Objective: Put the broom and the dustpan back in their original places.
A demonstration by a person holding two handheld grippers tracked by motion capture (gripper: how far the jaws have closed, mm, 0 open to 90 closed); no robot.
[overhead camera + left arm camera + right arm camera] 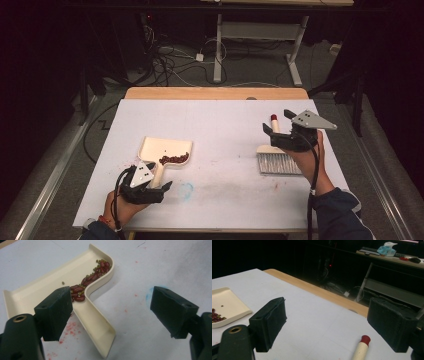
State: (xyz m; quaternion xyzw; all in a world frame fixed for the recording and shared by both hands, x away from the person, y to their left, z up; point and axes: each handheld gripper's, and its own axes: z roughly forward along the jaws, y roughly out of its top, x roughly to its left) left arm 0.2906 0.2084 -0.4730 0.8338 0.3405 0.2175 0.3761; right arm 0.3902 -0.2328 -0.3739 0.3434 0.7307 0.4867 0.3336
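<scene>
A cream dustpan [155, 148] lies at the left of the white table cover, with red and green beans [174, 159] piled at its near edge. My left gripper [152, 177] is open, its jaws on either side of the dustpan's handle [96, 326], not touching it. In the left gripper view the beans [91, 280] trail along the pan's rim. A brush [279, 163] with grey bristles lies at the right. Its red-tipped handle [364, 341] points away from me. My right gripper [278, 122] hangs open over that handle with nothing in it.
The white cover [220, 125] has red smudges and a blue mark [186, 190] near its front. A wooden table edge [215, 93] runs along the back. Cables and a table frame [260, 35] stand on the floor beyond. The dustpan [225, 303] is far left of the right gripper.
</scene>
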